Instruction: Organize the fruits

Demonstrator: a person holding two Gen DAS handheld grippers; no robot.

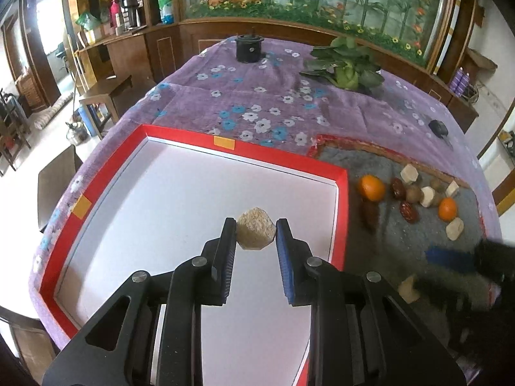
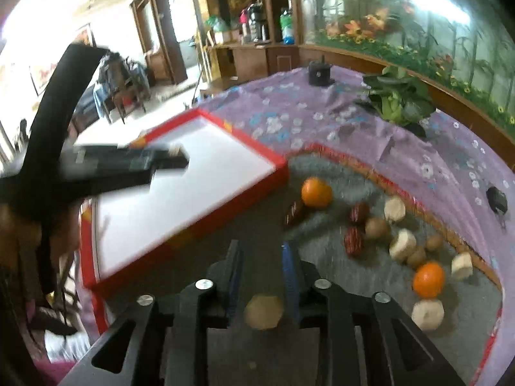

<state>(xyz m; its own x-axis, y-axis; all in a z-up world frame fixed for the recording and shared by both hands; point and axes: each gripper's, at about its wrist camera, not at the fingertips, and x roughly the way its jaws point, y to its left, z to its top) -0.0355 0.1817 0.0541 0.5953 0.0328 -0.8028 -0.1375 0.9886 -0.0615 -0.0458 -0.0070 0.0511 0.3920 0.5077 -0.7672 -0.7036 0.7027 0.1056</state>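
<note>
My left gripper [image 1: 256, 225] is shut on a tan hexagonal block [image 1: 256, 232] and holds it over the white floor of the red-rimmed tray [image 1: 341, 199]. In the right wrist view that left gripper [image 2: 175, 157] shows blurred over the tray [image 2: 225, 202]. My right gripper [image 2: 261, 251] is open above the grey mat [image 2: 338, 167]; a tan hexagonal piece [image 2: 264, 312] lies on the mat between its jaws, apart from the pads. Two oranges [image 2: 316, 192] [image 2: 428, 280], red dates [image 2: 354, 241], brown round fruits [image 2: 377, 227] and pale pieces [image 2: 402, 245] lie scattered on the mat.
A purple flowered cloth [image 1: 257, 103] covers the table. A leafy green vegetable [image 1: 346, 64] and a black pot [image 1: 248, 48] sit at the far side. A small black object [image 1: 437, 127] lies at the right. Wooden cabinets and a chair stand beyond the left edge.
</note>
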